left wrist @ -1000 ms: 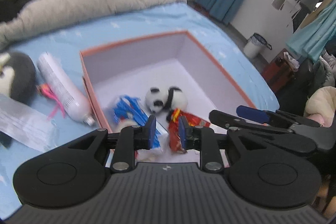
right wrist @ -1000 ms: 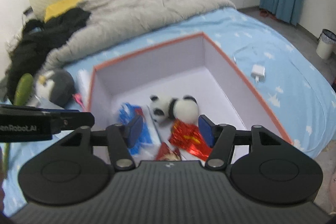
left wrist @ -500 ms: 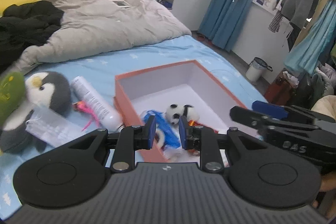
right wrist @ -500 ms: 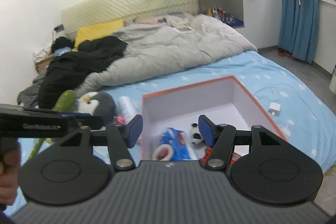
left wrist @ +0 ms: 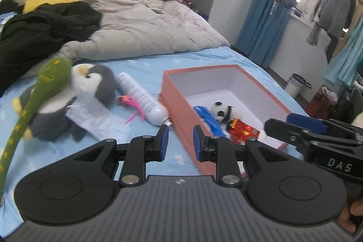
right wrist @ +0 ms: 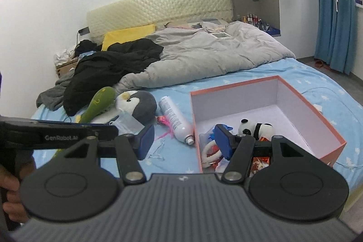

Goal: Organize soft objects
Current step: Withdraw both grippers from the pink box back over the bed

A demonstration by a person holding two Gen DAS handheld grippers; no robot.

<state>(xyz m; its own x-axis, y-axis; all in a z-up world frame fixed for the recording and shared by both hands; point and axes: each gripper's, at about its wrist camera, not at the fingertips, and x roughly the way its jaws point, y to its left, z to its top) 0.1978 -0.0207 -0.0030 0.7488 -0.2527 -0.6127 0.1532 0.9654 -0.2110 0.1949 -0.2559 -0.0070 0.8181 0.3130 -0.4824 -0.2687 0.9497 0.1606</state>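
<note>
An orange box (left wrist: pixel 179 106) (right wrist: pixel 306 103) with a white inside lies on the blue bed sheet. In it lie a small panda plush (left wrist: pixel 221 111) (right wrist: pixel 255 127), a blue packet (left wrist: pixel 209 120) and a red foil packet (left wrist: pixel 242 130). Left of the box lie a white spray can (left wrist: pixel 141 95) (right wrist: pixel 174 118), a pink feathery thing (left wrist: pixel 130 103), a penguin plush (left wrist: pixel 90 92) (right wrist: pixel 138 103), a green plush (left wrist: pixel 38 92) (right wrist: pixel 97 103) and a face mask (left wrist: pixel 97 119). My left gripper (left wrist: pixel 180 143) is slightly open and empty, held back above the sheet near the box's front corner. My right gripper (right wrist: pixel 185 141) is open and empty.
A grey duvet (right wrist: pixel 204 60) and black clothes (right wrist: pixel 109 69) cover the far half of the bed. A yellow pillow (right wrist: pixel 127 35) lies at the headboard. A charger cable (right wrist: pixel 317 92) lies right of the box. A bin (left wrist: pixel 296 84) stands on the floor.
Both grippers have pulled back and up from the box, so the view widened from its inside to the whole bed. Both stayed empty; the left jaws look slightly wider.
</note>
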